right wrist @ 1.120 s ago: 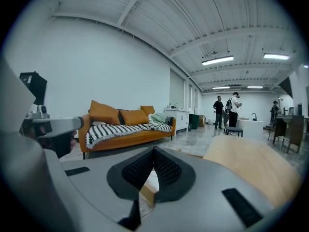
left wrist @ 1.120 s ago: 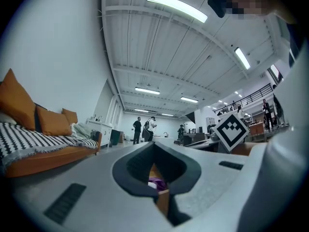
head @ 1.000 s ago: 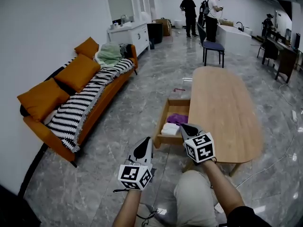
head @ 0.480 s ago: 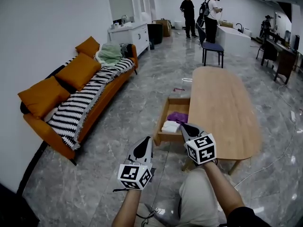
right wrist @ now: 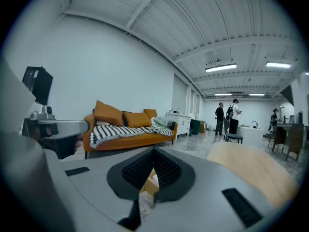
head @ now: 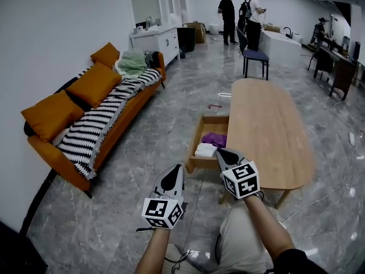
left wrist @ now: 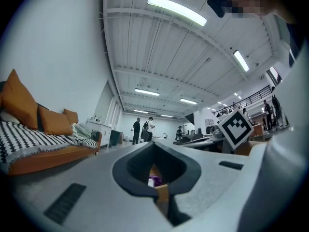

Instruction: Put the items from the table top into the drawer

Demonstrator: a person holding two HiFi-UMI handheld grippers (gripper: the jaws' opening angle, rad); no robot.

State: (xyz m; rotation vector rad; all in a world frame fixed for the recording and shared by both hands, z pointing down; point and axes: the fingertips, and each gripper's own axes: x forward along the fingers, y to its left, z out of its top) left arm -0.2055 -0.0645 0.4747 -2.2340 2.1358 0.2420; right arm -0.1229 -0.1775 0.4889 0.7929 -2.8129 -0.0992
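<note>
little change in last second: left gripper [head: 173, 177] and right gripper [head: 226, 156] both closed, empty, near open drawer [head: 197, 135] holding white cloth [head: 205, 150], purple cloth [head: 215, 140]; desk [head: 268, 130] bare, loading likely done.

walls [head: 57, 27] white | floor [head: 154, 136] grey marble, glossy | orange sofa [head: 122, 116] along L wall w/ b&w striped throw [head: 97, 127] | white cabinet [head: 157, 41] beyond sofa | blue chair [head: 255, 56] far end | ceiling strip lights [left wrist: 176, 11] on

Readable text, labels, numbers: none in my views. My left marker cube [head: 162, 213] and right marker cube [head: 240, 180] bear only black-and-white square patterns (no letters, no digits)
</note>
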